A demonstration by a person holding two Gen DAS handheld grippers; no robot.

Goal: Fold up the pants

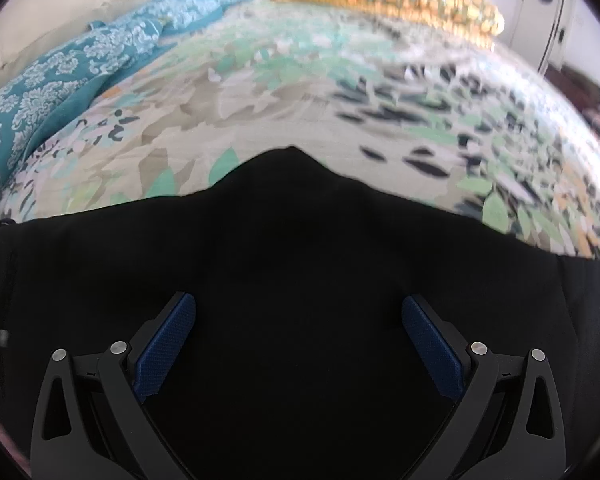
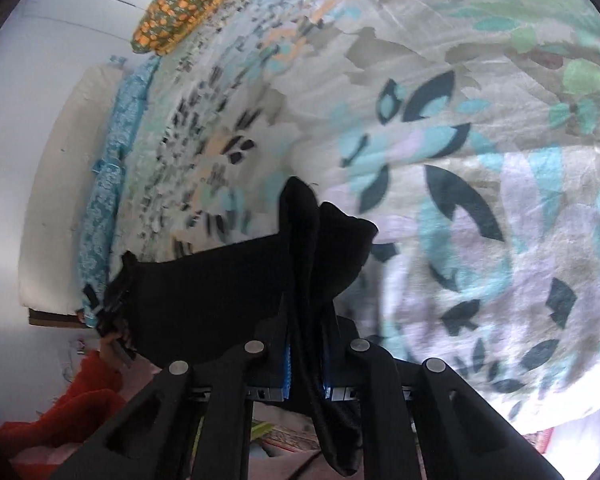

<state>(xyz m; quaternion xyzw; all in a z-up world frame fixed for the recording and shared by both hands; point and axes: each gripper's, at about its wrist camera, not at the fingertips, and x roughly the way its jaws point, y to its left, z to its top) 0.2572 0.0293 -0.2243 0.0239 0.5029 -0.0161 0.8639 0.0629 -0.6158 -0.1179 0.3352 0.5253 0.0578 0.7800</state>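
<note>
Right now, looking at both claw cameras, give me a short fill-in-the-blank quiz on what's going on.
1. The pants are ____ in color.
2. The right claw is ____ on the pants.
3. The left claw is ____, with fabric beneath it.
4. The pants lie on a floral ____.

Missing words: black; shut; open; bedsheet

The pants (image 1: 300, 264) are matt black cloth. The bed (image 1: 300, 92) wears a slightly creased printed cotton-like sheet. The left tongs (image 1: 299, 312) are matt black plastic with dimpled blue pads (image 1: 168, 344) and shiny metal pins.
</note>
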